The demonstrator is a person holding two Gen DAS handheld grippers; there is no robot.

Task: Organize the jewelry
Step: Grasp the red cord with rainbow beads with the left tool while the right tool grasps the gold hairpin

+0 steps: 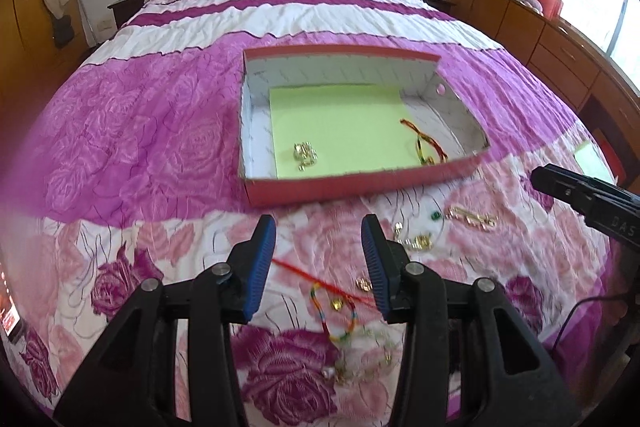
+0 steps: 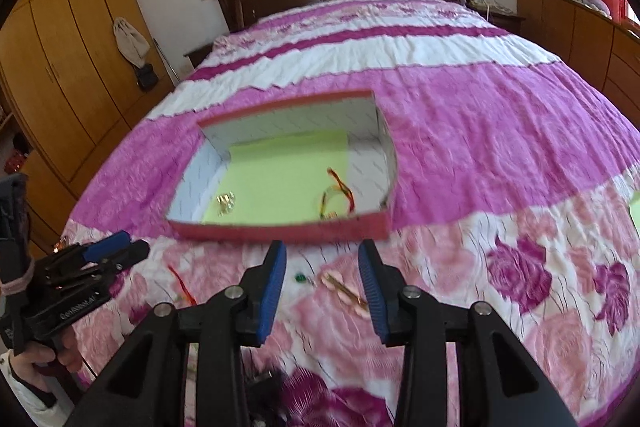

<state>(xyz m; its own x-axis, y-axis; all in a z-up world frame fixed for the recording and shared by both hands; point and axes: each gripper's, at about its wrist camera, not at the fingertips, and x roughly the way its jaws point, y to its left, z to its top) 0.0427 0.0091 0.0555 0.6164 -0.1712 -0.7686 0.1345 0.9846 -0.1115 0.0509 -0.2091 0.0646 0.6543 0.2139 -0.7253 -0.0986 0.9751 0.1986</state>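
A red cardboard box [image 1: 360, 185] lined with green paper lies open on the bed. Inside it sit a gold piece [image 1: 305, 153] and a red-and-yellow string bracelet [image 1: 424, 143]. My left gripper [image 1: 318, 223] hovers open over the bedspread in front of the box, with nothing between its fingers. Under it lie a red string [image 1: 320, 281], a rainbow bracelet [image 1: 336, 315] and a small gold charm [image 1: 364, 283]. My right gripper [image 2: 323, 247] is open and holds nothing. It hangs above a gold clasp [image 2: 346, 293] and a green bead [image 2: 300, 278], near the box [image 2: 280, 227].
More tangled jewelry [image 1: 360, 367] lies near the bed's front edge, and gold pieces on a wire [image 1: 416, 241] to the right. A green paper sheet [image 2: 636, 211] lies at the far right. A hand [image 2: 36, 355] holds the left tool. A wardrobe [image 2: 60, 67] stands on the left, a dresser [image 1: 560, 55] on the right.
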